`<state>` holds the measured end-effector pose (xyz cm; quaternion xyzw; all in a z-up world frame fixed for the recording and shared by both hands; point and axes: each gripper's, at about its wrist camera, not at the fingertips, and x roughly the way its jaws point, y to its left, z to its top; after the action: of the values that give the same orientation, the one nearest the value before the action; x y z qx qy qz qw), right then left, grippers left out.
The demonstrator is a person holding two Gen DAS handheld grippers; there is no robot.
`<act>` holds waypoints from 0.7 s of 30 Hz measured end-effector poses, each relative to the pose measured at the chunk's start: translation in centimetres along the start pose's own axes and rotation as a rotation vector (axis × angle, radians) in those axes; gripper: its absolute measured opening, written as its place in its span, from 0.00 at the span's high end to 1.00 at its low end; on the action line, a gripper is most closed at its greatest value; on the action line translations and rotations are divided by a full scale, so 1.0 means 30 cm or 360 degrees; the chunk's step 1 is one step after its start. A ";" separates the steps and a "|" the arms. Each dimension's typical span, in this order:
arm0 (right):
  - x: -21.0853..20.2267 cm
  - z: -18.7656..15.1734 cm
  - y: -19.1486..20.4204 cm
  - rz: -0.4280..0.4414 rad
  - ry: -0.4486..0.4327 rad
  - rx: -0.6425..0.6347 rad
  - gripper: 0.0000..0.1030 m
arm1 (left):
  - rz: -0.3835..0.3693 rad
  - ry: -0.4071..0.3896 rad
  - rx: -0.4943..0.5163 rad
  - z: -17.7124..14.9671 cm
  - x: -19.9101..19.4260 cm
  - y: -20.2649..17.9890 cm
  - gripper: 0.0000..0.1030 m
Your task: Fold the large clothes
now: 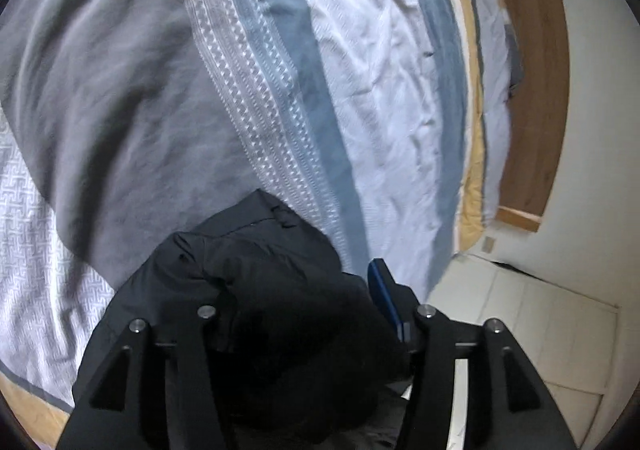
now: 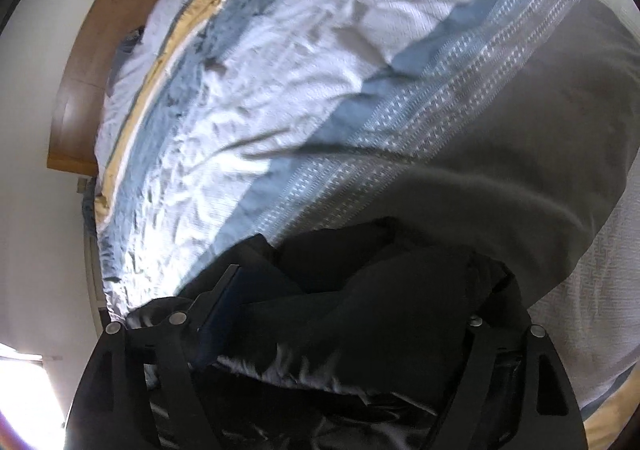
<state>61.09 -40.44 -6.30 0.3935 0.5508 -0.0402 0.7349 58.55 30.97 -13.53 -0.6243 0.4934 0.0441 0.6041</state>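
Observation:
A black garment (image 1: 248, 274) lies bunched on the bed at the bottom of both wrist views. In the left wrist view my left gripper (image 1: 300, 278) stands over it with its jaws apart. Its blue right finger (image 1: 384, 298) shows at the cloth's right edge, and the cloth hides the left finger. In the right wrist view the garment (image 2: 404, 290) fills the gap of my right gripper (image 2: 356, 282), whose jaws are spread wide. The dark left finger (image 2: 226, 290) lies along the cloth's left edge, and folds cover the right finger. A shiny lining (image 2: 304, 374) shows near the camera.
The bed cover (image 1: 132, 98) runs in grey, patterned, blue and white bands (image 2: 280, 62), with a yellow edge (image 1: 474, 154). A wooden headboard (image 1: 536, 62) stands behind it. Pale tiled floor (image 1: 532, 330) lies beside the bed, and a white wall (image 2: 36, 210) stands at the side.

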 end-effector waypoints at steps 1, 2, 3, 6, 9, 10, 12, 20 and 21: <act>-0.012 0.005 0.002 0.0019 -0.0012 0.0016 0.21 | -0.0024 0.0000 0.0000 0.000 -0.017 -0.005 0.49; -0.037 0.014 -0.001 0.0065 -0.0038 0.0051 0.21 | -0.0071 0.0001 -0.0011 0.002 -0.040 -0.005 0.49; -0.057 0.023 -0.005 0.0109 -0.0059 0.0081 0.21 | -0.0128 -0.0004 -0.0029 0.003 -0.061 -0.002 0.48; -0.135 0.042 -0.019 0.0214 -0.0151 0.0146 0.20 | -0.0308 -0.0054 -0.0091 0.013 -0.135 0.002 0.40; -0.208 0.035 -0.010 0.0253 -0.0232 0.0107 0.17 | -0.0349 -0.0126 -0.0065 0.016 -0.200 -0.004 0.40; -0.225 0.033 -0.008 0.0268 -0.0244 0.0100 0.17 | -0.0329 -0.0146 -0.0042 0.015 -0.226 -0.003 0.40; -0.264 0.020 0.009 0.0268 -0.0262 0.0040 0.17 | -0.0240 -0.0193 0.0065 -0.010 -0.276 -0.026 0.40; -0.296 -0.209 0.146 0.0134 -0.0284 -0.0531 0.16 | 0.0152 -0.0271 0.0734 -0.295 -0.271 -0.124 0.40; -0.276 -0.259 0.170 0.0105 -0.0278 -0.0619 0.16 | 0.0174 -0.0275 0.0805 -0.342 -0.247 -0.128 0.40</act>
<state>54.33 -35.21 2.73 0.2570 0.4692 0.0568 0.8429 51.80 26.11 -3.25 -0.4199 0.4684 0.0051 0.7773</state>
